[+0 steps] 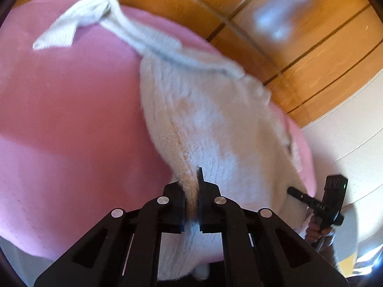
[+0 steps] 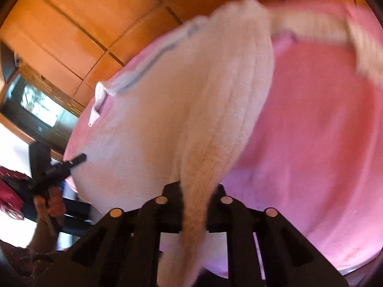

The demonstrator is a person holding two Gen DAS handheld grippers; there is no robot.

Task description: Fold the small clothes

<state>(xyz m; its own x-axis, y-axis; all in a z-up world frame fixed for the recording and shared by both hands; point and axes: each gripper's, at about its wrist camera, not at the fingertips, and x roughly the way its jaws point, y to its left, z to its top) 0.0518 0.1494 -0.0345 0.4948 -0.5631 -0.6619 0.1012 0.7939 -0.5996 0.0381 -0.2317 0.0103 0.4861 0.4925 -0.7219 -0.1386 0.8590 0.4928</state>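
left wrist view: a pink cloth [image 1: 59, 119] covers the tabletop, with a wooden floor [image 1: 299, 55] beyond. on it lies a white knitted sweater [image 1: 203, 119], one sleeve [image 1: 79, 26] trailing away to the far left. the left gripper [image 1: 191, 191] has its jaws clenched on a bunched fold of the sweater's near hem. right wrist view: the right gripper [image 2: 198, 198] likewise pinches a gathered strip of the sweater [image 2: 167, 119], the fabric draping down between its jaws.

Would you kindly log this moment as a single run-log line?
step: folding | left gripper: shut on white knit garment | right gripper: shut on same garment | surface: pink cloth | view: blurred
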